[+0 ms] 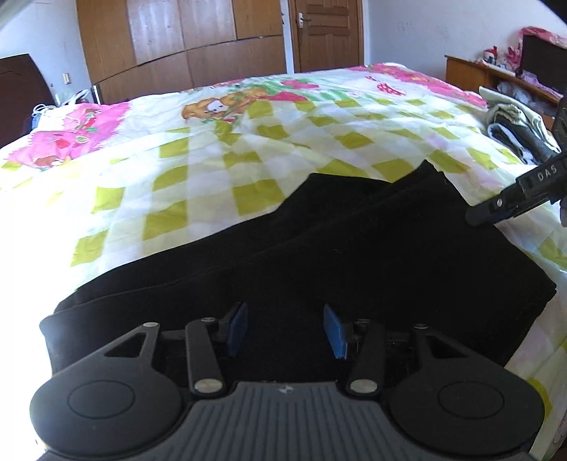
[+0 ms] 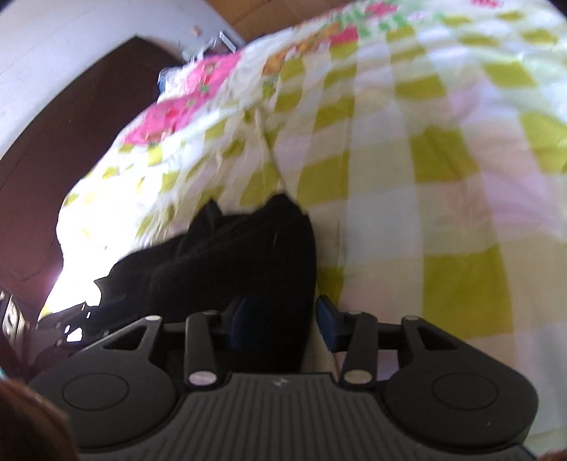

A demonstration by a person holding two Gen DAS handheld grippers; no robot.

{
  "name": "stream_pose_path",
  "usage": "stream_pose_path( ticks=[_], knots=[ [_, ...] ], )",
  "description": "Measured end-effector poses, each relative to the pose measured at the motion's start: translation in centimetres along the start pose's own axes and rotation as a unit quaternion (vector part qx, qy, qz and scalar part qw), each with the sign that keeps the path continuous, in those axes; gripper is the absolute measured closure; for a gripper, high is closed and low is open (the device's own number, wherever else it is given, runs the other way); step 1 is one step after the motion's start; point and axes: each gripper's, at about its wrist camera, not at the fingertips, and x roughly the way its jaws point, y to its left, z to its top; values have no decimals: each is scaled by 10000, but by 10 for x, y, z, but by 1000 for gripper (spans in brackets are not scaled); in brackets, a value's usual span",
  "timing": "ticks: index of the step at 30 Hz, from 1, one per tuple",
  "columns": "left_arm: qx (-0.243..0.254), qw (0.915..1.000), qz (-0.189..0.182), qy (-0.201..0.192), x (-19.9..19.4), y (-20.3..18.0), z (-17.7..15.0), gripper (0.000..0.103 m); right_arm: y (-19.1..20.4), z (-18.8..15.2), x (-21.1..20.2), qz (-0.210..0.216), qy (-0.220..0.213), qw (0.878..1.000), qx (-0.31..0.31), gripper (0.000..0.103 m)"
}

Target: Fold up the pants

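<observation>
Surface: a bed covered by a sheet (image 1: 219,170) checked in white and yellow-green, with pink borders and a cartoon print far ahead of the left gripper; the cloth is creased.
Room: white walls; a brown wooden wardrobe (image 1: 184,42) and a panelled door (image 1: 327,33) stand beyond the far edge of the bed.
Dark furniture: a dark brown panel (image 1: 17,95) lies far off to the left of the left gripper.
Shelf: a low wooden unit (image 1: 475,72) with small items sits far ahead and to the right of the left gripper.
Clothes pile: a heap of grey and pale garments (image 1: 517,124) lies on the bed, ahead and well to the right of the left gripper.
Pants: the black pants (image 1: 336,241) lie folded and flat on the sheet, directly in front of and under both grippers.
Left gripper: the left gripper (image 1: 285,329) has its 2 blue pads spread apart above the near part of the pants, pinching nothing.
Right gripper: the right gripper (image 2: 283,321) has its jaws parted, straddling the right edge of the pants; its view is blurred and I cannot tell whether a pad touches the cloth.
In the way: in the left view a black finger of the right gripper reaches in from the right, over the far right edge of the pants.
</observation>
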Motion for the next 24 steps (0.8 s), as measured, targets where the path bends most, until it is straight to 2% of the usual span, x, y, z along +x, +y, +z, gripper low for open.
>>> stream_pose_path(
  ticks=[2, 5, 7, 9, 12, 13, 15, 17, 21, 24],
  knots=[
    [33, 10000, -39, 47, 6, -5, 2, 44, -8, -2, 8, 157, 95, 9998, 37, 56],
    [-7, 9999, -132, 50, 11, -7, 5, 44, -15, 4, 15, 715, 128, 9965, 418, 53],
    [-20, 9999, -140, 64, 11, -7, 6, 44, -9, 7, 19, 996, 261, 9943, 262, 51],
    [-51, 9998, -170, 82, 12, -6, 6, 44, -6, 8, 19, 1223, 190, 9923, 114, 52],
    [-46, 9998, -164, 135, 19, -9, 9, 44, -14, 6, 39, 819, 391, 9951, 397, 82],
    [-17, 9998, -160, 145, 20, -13, 10, 44, -17, 5, 41, 816, 408, 9944, 542, 87],
    [119, 9997, -175, 139, 20, -24, 13, 44, -20, 8, 29, 991, 265, 9917, 774, 92],
    [189, 9989, -411, 148, 20, -41, 18, 44, -26, 9, 11, 1072, 133, 9898, 932, 93],
    [650, 9916, -1108, 150, 27, -95, 25, 43, -50, 5, -31, 557, -17, 9939, 947, 94],
    [1159, 9839, -1356, 71, 35, -134, 30, 43, -79, 5, -61, 64, -75, 9922, 1243, 93]
  ],
)
